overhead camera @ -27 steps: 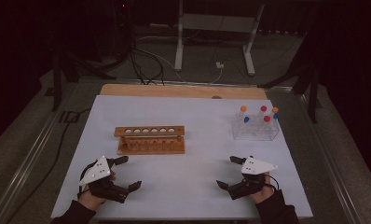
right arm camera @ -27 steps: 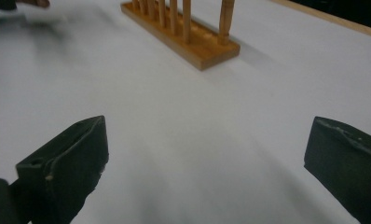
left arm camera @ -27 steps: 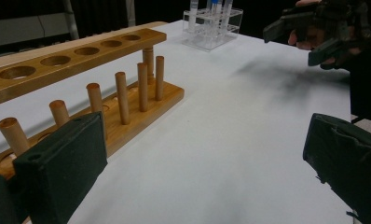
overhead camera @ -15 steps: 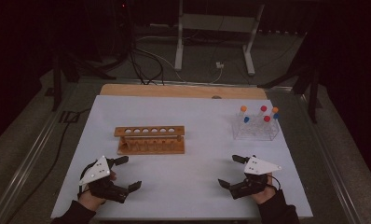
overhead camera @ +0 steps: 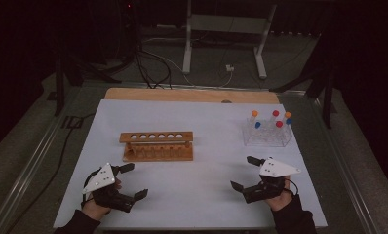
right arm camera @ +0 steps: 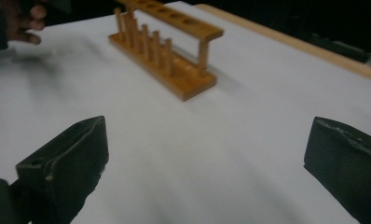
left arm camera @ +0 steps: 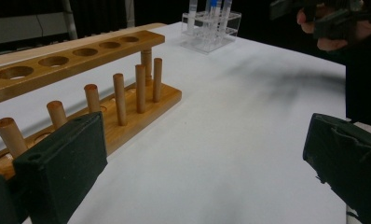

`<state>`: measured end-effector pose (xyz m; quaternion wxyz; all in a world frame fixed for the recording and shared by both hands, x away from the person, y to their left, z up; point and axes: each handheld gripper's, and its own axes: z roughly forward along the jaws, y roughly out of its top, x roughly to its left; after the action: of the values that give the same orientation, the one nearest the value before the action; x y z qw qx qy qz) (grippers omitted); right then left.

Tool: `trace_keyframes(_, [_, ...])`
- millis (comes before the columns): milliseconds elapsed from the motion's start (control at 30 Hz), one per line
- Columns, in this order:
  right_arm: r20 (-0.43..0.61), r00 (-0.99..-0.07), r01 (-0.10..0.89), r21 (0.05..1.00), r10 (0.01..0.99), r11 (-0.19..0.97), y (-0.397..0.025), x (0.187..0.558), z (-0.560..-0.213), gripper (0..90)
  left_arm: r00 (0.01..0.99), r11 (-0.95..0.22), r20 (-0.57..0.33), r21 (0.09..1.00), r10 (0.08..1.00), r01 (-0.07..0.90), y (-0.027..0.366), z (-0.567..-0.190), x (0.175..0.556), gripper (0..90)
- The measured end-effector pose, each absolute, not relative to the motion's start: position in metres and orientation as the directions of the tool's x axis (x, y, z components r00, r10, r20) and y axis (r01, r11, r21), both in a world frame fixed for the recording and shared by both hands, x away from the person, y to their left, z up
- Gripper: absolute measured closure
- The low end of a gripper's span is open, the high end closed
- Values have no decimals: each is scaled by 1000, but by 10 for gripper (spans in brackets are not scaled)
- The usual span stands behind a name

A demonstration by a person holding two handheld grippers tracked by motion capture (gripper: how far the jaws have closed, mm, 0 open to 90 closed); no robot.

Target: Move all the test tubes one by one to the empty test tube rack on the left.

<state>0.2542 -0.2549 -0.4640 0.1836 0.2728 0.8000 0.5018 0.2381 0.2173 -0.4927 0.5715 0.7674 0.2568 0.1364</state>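
Dark surroundings frame your work area: a white table (overhead camera: 206, 195) with a wooden strip along its far edge, and beyond it a metal stand (overhead camera: 226, 39) and loose cables (overhead camera: 153, 63) on the floor.

1. Wooden rack (overhead camera: 157, 146): it stands left of centre on the table, with six holes in its top bar and a row of upright pegs on its base. All holes appear empty. In the left gripper view the wooden rack (left arm camera: 81, 88) lies just ahead of the left jaw; in the right gripper view the wooden rack (right arm camera: 167, 51) lies well ahead.

2. Clear tube rack (overhead camera: 267, 134): it stands toward the far right of the table and holds capped tubes (overhead camera: 275, 119) with orange, red and blue caps. It is well apart from the wooden rack.

3. Left gripper (overhead camera: 130, 181): you hold it near the front left edge. Its jaws are spread wide apart with nothing between them.

4. Right gripper (overhead camera: 244, 172): you hold it near the front right edge, on your side of the clear tube rack. Its jaws are likewise spread wide with only bare table between them.
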Motion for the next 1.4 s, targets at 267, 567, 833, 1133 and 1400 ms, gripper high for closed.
trace_keyframes(267, [-65,-727,220,921,684,320,-266,260,-435,0,831,-213,-86,947,550,239,217,-493,238,6])
trace_keyframes(567, [-89,-641,194,942,762,273,-283,274,-414,0,828,-193,-96,952,552,238,219,-492,238,6])
trace_keyframes(833, [-83,-565,189,955,821,227,-302,286,-403,0,828,-195,-93,952,553,237,219,-492,238,6])
trace_keyframes(1133, [-81,-470,203,959,879,197,-328,301,-399,0,827,-188,-97,953,554,238,219,-492,238,6])
trace_keyframes(1400, [-36,-387,244,960,921,140,-353,316,-408,0,828,-192,-96,952,552,238,219,-492,238,6])
